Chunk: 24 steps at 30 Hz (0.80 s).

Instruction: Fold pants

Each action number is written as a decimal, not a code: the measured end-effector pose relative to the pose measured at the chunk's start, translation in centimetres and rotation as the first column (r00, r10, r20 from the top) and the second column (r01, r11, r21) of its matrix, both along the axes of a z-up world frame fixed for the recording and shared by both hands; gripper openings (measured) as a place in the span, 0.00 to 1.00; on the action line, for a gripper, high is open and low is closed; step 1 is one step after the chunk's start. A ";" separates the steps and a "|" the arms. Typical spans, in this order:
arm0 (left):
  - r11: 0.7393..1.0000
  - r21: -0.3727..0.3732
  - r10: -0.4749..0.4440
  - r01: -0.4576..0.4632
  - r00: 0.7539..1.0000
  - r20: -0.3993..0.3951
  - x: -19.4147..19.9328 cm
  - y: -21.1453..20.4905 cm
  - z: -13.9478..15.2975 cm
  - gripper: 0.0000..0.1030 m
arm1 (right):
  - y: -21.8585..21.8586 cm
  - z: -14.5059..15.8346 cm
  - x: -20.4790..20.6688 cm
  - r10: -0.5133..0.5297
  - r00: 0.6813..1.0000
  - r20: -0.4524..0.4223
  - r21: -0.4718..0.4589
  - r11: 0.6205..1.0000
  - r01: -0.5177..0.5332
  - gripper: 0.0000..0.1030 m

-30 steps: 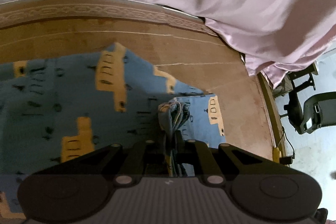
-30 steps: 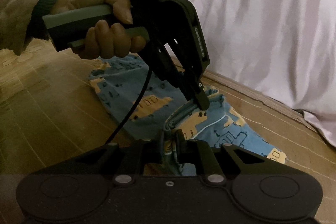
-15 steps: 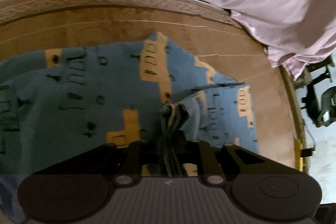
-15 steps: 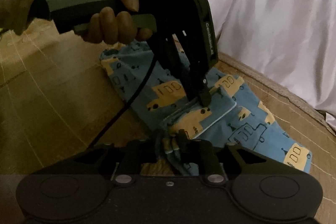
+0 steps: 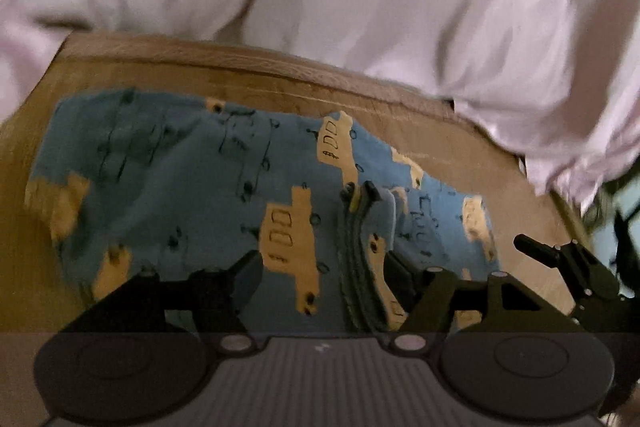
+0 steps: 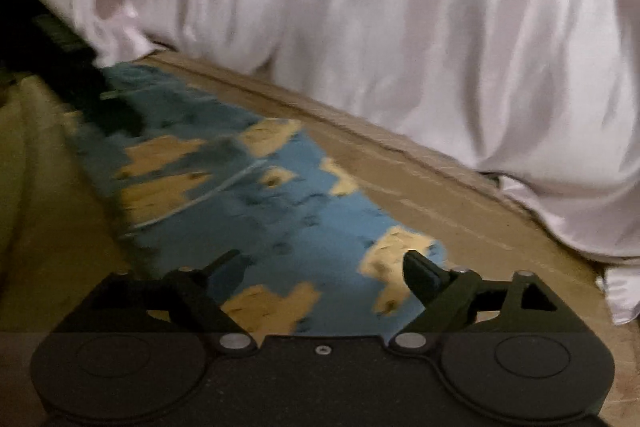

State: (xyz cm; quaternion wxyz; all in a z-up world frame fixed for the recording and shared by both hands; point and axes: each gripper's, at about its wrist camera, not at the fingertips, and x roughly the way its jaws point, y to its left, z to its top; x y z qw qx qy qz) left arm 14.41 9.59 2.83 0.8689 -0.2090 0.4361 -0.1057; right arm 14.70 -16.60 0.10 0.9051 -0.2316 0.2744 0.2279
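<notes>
The blue pants (image 5: 168,187) with yellow truck prints lie folded and flat on a brown woven mat (image 5: 460,147). My left gripper (image 5: 320,263) is open above them. A ridge of stacked fabric edges (image 5: 360,251) lies loose between its fingers. One black finger (image 5: 536,247) of the right gripper shows at the right edge of that view. In the right wrist view my right gripper (image 6: 320,263) is open over the pants (image 6: 288,227), holding nothing. The left tool's black body (image 6: 52,39) is a blur at the upper left.
A pale pink sheet (image 5: 360,7) hangs along the far edge of the mat and drapes onto it at the right (image 6: 560,107). Bare mat (image 6: 44,187) lies left of the pants. Dark furniture (image 5: 624,227) stands off the mat's right end.
Both grippers were shut on the bunched pants fabric and are now open. The fabric has dropped flat onto the mat, and the two grippers have drawn apart.
</notes>
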 end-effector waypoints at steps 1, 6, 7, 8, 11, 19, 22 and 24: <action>1.000 0.006 0.024 -0.024 1.000 -0.001 -0.3 -0.3 -0.2 0.70 | 0.1 -0.1 0.6 -0.001 1.000 0.015 -0.010 1.000 0.001 0.91; 0.988 0.157 -0.006 0.002 1.000 0.026 -0.1 -2.5 -0.7 0.67 | 2.1 0.4 2.6 0.037 0.997 0.061 -0.020 0.999 -0.036 0.94; 0.985 0.173 -0.019 0.013 0.999 0.031 -0.2 -2.6 -0.7 0.67 | 2.5 0.6 2.8 0.054 0.996 0.069 -0.022 0.998 -0.053 0.95; 0.985 0.171 -0.030 0.023 0.999 0.039 -0.4 -2.6 -0.6 0.68 | 3.0 0.8 3.1 0.079 0.994 0.080 -0.027 0.997 -0.077 0.95; 0.987 0.154 -0.061 0.053 0.997 0.045 -0.9 -2.5 -0.5 0.68 | 4.6 1.0 4.2 0.168 0.983 0.076 -0.050 0.985 -0.164 0.95; 0.969 0.221 -0.120 0.109 0.992 0.038 -1.7 -3.3 -1.4 0.68 | 6.8 0.9 7.0 0.300 0.952 0.060 -0.096 0.951 -0.293 0.95; 0.961 0.251 -0.133 0.120 0.990 0.038 -1.9 -3.7 -1.4 0.68 | 7.4 0.5 8.2 0.294 0.956 0.015 -0.064 0.954 -0.293 0.95; 0.955 0.267 -0.142 0.126 0.989 0.042 -2.1 -3.9 -1.5 0.68 | 8.4 -0.9 8.7 0.312 0.949 -0.042 -0.105 0.943 -0.315 0.96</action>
